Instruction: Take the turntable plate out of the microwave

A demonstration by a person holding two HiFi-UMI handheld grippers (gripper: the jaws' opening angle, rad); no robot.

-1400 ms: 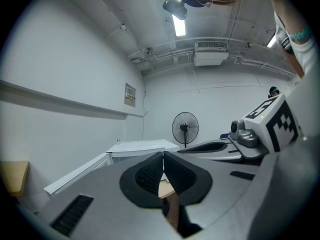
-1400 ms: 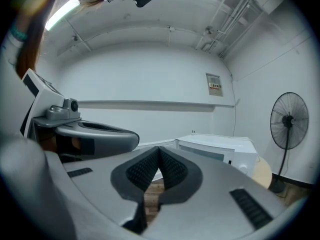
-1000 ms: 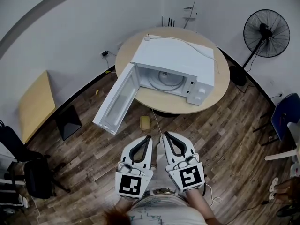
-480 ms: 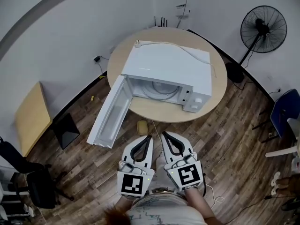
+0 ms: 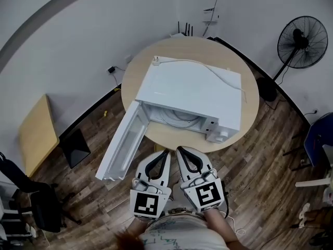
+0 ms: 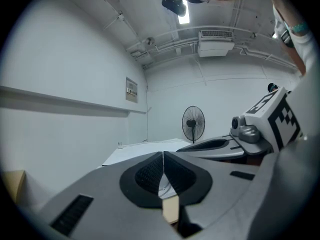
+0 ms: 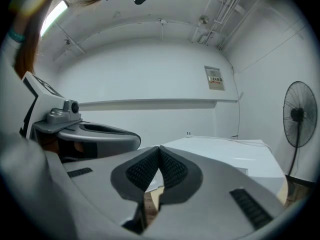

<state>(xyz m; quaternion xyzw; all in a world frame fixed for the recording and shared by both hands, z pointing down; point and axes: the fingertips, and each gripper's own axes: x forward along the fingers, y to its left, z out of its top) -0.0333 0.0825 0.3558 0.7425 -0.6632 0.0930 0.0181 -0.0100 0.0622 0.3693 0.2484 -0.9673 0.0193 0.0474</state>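
Your round pale turntable plate (image 5: 179,120) lies inside the white box-shaped microwave (image 5: 195,90), straight ahead of both tongs and apart from them. Your left tongs (image 5: 164,153) and right tongs (image 5: 179,150) are side by side close to the near edge of the round light-wood desk (image 5: 132,74). Each pair is pressed together with nothing between. Only the front arc of the plate shows, because the microwave's roof covers the rest. The white door (image 5: 122,145) stands open to the left, past the desk edge and near your left tongs. A white cable (image 5: 208,67) lies on the microwave's top. A black standing fan (image 5: 304,41) is at the right.
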